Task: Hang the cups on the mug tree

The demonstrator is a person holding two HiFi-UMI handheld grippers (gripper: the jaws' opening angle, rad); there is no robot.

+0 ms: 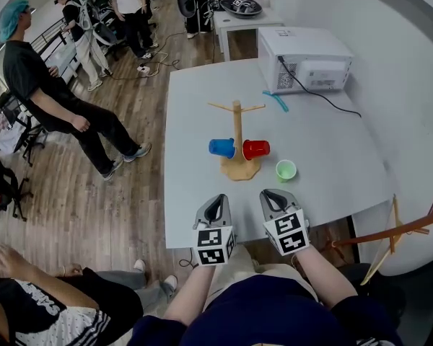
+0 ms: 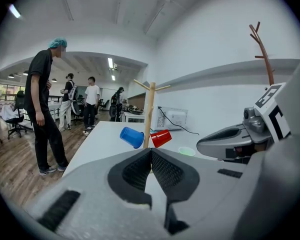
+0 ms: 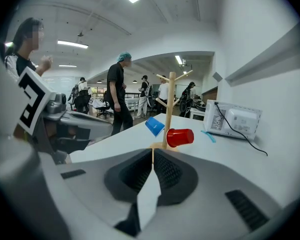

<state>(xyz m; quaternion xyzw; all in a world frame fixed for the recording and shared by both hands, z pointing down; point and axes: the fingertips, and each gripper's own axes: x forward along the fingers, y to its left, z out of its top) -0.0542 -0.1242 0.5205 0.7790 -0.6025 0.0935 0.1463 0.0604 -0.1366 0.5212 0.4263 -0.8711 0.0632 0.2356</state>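
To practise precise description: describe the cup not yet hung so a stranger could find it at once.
On the white table stands a wooden mug tree. In the head view, the green cup sits upright on the table just right of its base. It alone is green and unhung; the blue cup and red cup hang on the tree.

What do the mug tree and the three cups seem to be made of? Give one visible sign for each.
Mug tree: probably unpainted wood, with a matte pale tan post, pegs and base.
Red cup, blue cup, green cup: likely plastic, each one solid bright colour with smooth walls; not certain.
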